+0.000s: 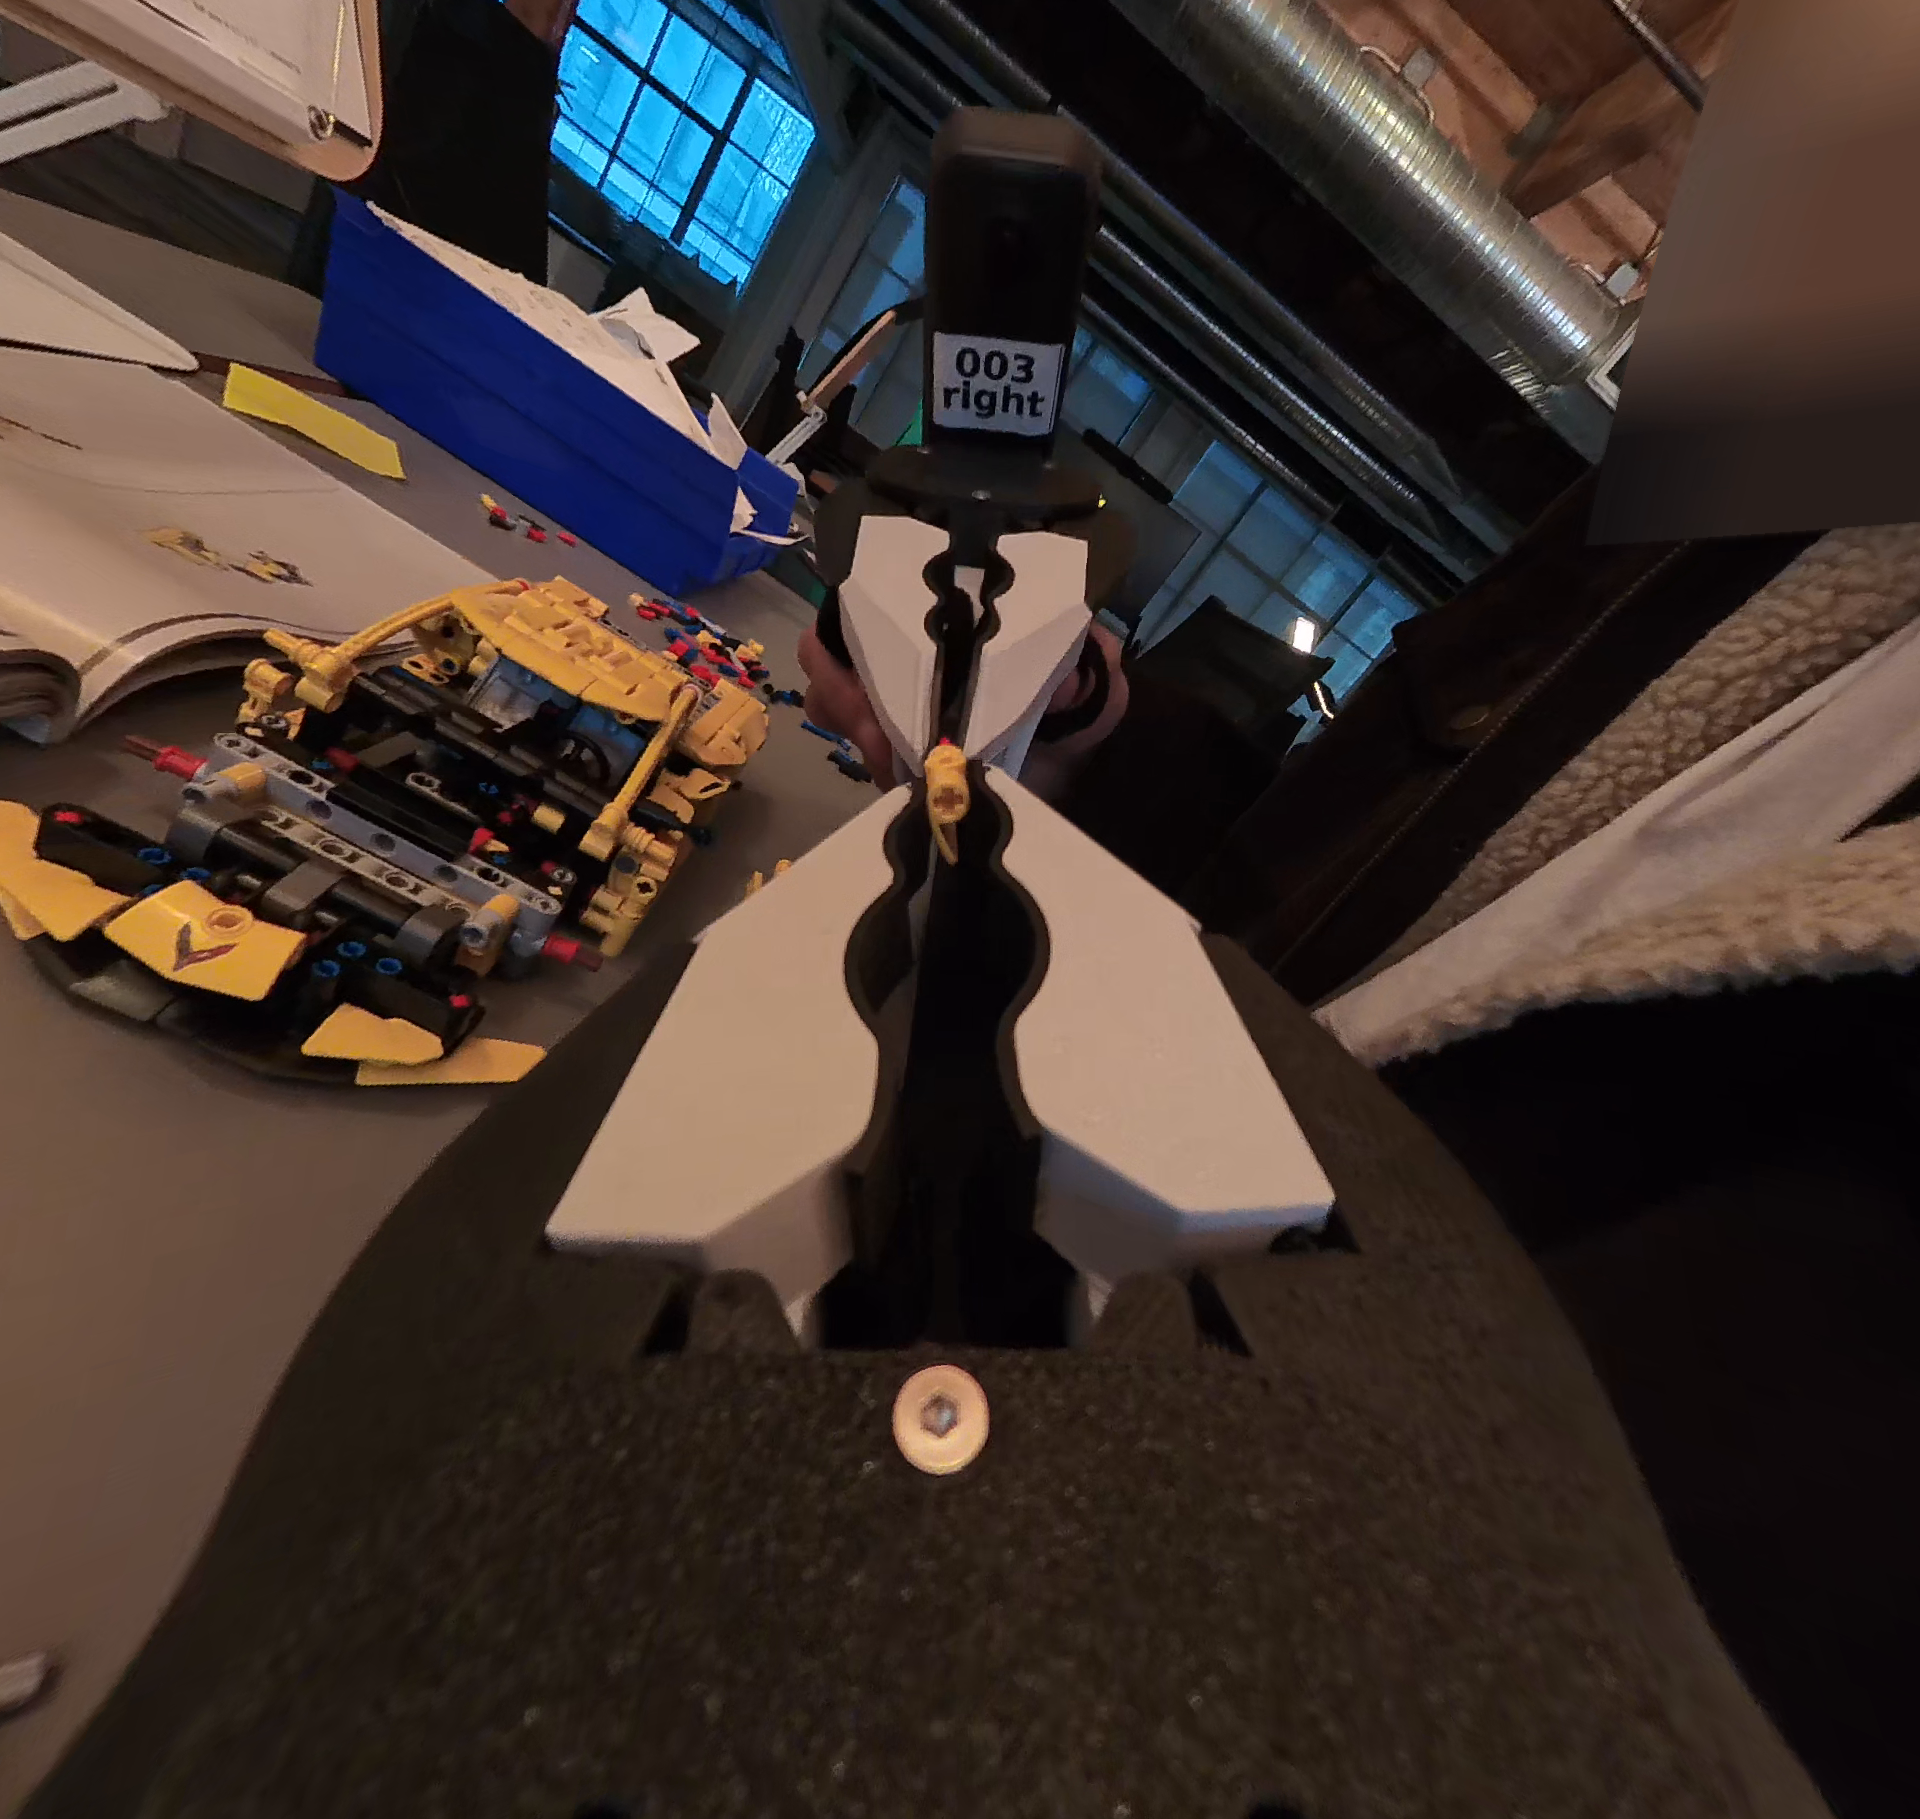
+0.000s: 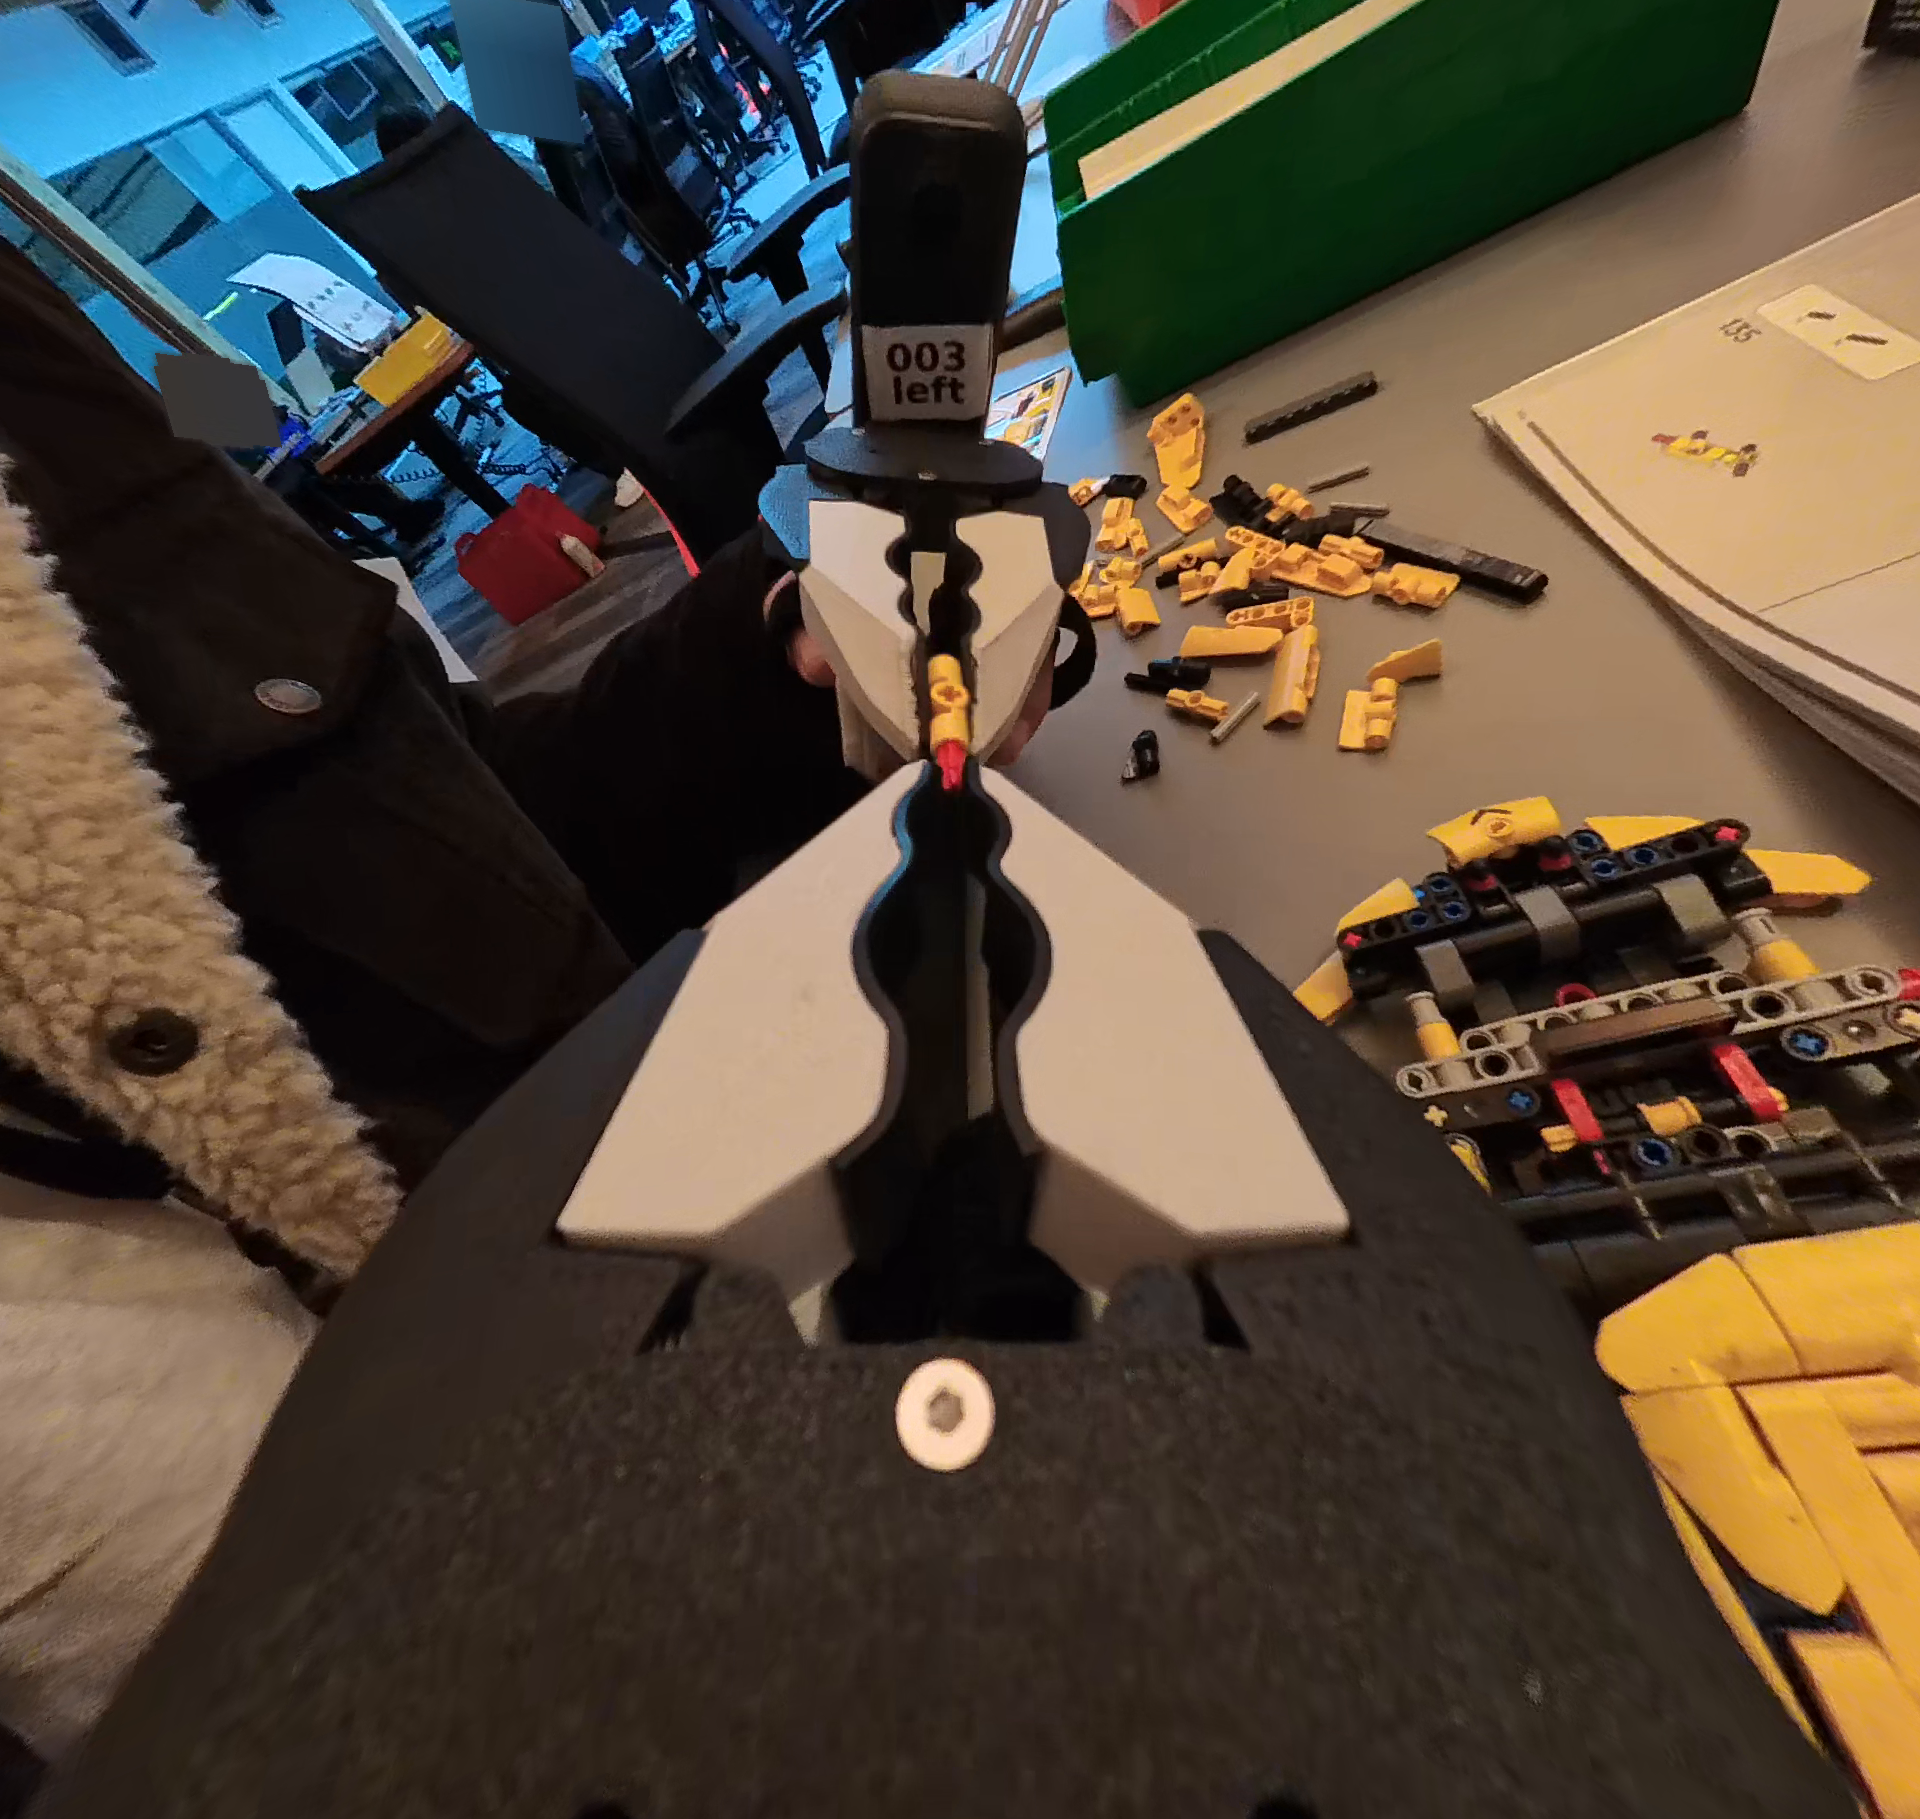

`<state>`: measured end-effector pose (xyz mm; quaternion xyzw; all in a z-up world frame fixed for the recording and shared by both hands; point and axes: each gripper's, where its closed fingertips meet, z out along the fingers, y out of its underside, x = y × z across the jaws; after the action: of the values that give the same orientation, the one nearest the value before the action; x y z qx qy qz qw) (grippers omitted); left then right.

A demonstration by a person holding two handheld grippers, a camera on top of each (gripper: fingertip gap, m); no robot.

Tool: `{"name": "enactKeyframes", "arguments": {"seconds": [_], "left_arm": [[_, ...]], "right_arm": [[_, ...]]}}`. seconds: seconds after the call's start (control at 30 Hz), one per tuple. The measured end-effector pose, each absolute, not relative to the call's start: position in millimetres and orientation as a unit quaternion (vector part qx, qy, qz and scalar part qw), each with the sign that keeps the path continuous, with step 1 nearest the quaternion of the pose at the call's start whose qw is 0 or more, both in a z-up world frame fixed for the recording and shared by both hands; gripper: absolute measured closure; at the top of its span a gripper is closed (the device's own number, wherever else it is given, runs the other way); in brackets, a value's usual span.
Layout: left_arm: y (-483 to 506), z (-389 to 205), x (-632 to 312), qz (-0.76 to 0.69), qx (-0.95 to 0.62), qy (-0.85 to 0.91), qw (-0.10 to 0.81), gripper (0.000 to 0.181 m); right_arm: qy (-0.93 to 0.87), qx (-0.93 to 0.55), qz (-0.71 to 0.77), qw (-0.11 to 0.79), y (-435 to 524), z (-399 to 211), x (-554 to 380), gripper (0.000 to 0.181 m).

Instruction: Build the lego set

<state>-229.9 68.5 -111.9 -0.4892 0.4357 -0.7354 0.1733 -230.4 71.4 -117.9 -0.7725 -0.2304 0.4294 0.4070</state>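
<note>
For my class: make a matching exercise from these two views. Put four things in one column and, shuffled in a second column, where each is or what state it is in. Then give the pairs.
Things
1. small yellow connector
2. red pin
3. part-built yellow car
4. blue bin

Places or states
A. resting on the grey table beside the open instruction book
B. held at the tips of the left hand-held gripper
C. stuffed with crumpled paper
D. pinched in the tips of the right hand-held gripper

Pairs: 1-B, 2-D, 3-A, 4-C
</note>
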Motion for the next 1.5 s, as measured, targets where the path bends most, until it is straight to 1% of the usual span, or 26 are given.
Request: {"name": "enactKeyframes", "arguments": {"seconds": [0.3, 0.37, 0.47, 0.67, 0.83, 1.1, 1.27, 1.33, 1.37, 1.5], "left_arm": [[65, -109, -231, -0.742, -0.480, 0.437, 0.168, 0.176], [66, -113, -229, -0.734, -0.489, 0.440, 0.167, 0.175], [65, -110, -230, -0.738, -0.485, 0.439, 0.168, 0.176], [66, -121, -221, -0.716, -0.514, 0.445, 0.154, 0.174], [78, -116, -222, -0.726, -0.522, 0.416, 0.166, 0.174], [75, -117, -221, -0.718, -0.520, 0.427, 0.177, 0.174], [72, -119, -219, -0.713, -0.521, 0.436, 0.175, 0.165], [72, -118, -219, -0.717, -0.519, 0.432, 0.174, 0.168], [71, -116, -220, -0.720, -0.512, 0.434, 0.174, 0.175], [72, -114, -221, -0.717, -0.512, 0.434, 0.188, 0.177]], "right_arm": [[-0.225, -0.757, 0.452, 0.415, 70, -113, -234, 0.179], [-0.232, -0.769, 0.429, 0.415, 72, -118, -232, 0.179], [-0.219, -0.758, 0.452, 0.417, 73, -115, -234, 0.179], [-0.208, -0.768, 0.436, 0.421, 72, -126, -224, 0.179], [-0.165, -0.754, 0.472, 0.425, 72, -123, -207, 0.179], [-0.171, -0.752, 0.477, 0.422, 67, -123, -208, 0.178], [-0.163, -0.745, 0.483, 0.431, 71, -122, -209, 0.178], [-0.167, -0.739, 0.494, 0.428, 68, -119, -213, 0.178], [-0.167, -0.740, 0.491, 0.430, 69, -120, -213, 0.178], [-0.155, -0.725, 0.493, 0.456, 75, -114, -211, 0.178]]}}
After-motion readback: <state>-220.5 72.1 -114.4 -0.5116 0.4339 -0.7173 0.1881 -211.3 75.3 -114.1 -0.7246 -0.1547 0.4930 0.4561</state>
